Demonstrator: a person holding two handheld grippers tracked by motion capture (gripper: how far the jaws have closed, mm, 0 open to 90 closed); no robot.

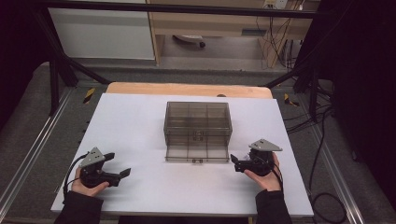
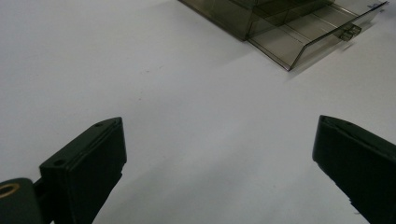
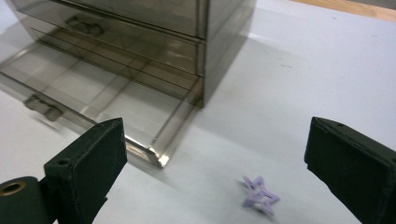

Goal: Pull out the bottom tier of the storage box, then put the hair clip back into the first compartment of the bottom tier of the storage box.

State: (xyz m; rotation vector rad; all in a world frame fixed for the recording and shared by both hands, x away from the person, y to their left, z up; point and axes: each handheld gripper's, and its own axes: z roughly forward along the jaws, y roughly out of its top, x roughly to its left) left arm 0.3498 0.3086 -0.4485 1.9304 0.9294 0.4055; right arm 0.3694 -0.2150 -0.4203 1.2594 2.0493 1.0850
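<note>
While both hand-held grippers rest low near the desk's (image 1: pixel 140 121) near edge, the work looks to be at its pick-up step: a small purple star-shaped piece (image 3: pixel 259 195) lies on the white surface just beside the near right corner of the open bottom drawer (image 3: pixel 93 100) of a smoky transparent drawer box (image 1: pixel 197 122) that stands mid-desk. The right hand-held gripper (image 1: pixel 243 164) has its jaws spread wide and holds nothing; the star sits between them, a little ahead. The left hand-held gripper (image 1: pixel 119 165), toward the near left corner and well apart from the box, is likewise spread and empty.

My reading is that the next move calls for lowering the right jaws around the star, closing gently on so thin a piece, then lifting it over the drawer's front wall.

From the high view the star cannot be made out beside the gripper, whereas the right gripper view shows it plainly. The left gripper view shows the pulled-out drawer (image 2: pixel 308 39) and its small handle from the side.
</note>
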